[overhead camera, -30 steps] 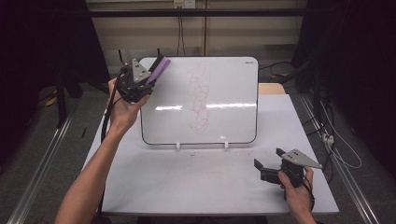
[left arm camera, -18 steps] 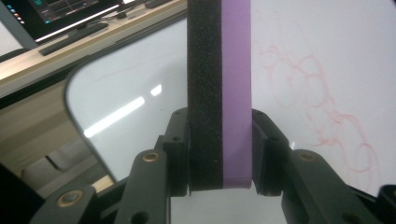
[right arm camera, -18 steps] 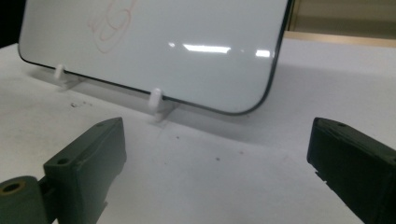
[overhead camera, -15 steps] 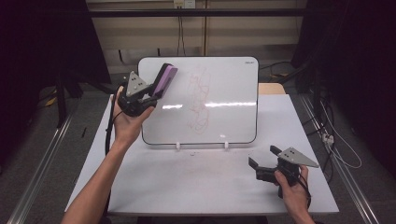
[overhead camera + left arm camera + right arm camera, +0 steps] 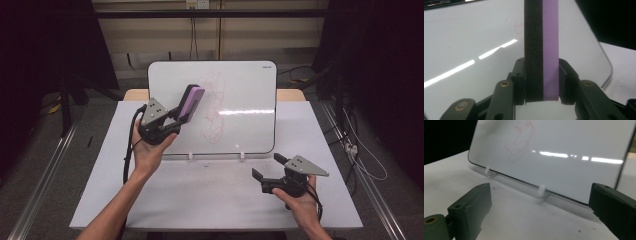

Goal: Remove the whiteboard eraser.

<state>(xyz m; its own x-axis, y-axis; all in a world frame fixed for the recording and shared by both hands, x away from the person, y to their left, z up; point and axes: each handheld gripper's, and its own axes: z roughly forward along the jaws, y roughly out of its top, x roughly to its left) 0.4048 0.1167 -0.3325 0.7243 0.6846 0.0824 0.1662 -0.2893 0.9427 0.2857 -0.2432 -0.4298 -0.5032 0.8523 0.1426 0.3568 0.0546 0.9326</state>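
Eraser [image 5: 192,101], a purple block with 1 black felt face, sits clamped between the 2 jaws of the left gripper [image 5: 176,116], which grips it across its thickness near the lower end so that most of its length projects free toward the whiteboard [image 5: 250,100]. In the left gripper view the eraser [image 5: 541,50] stands upright between the jaws, felt layer on one side and purple foam on the other; this hold appears chosen to leave the felt clear for contact with the board. Seen from the high view, the eraser overlaps the left part of the whiteboard, just left of the red scribble [image 5: 216,107]; whether the felt touches the surface cannot be told. The whiteboard leans back on 2 small white pegs [image 5: 241,155] at its lower edge, so a firm push could judgeably shift it. The right gripper [image 5: 270,172] rests low on the white table [image 5: 200,200], in front of the whiteboard's lower right corner, jaws spread wide and holding nothing; its own view looks between the jaws at the pegs and the scribble [image 5: 520,141]. Open room lies to the right of the scribble across the blank board face, and the table in front of the whiteboard is free for travel. The whiteboard's rounded left edge lies near the left hand [image 5: 150,150].
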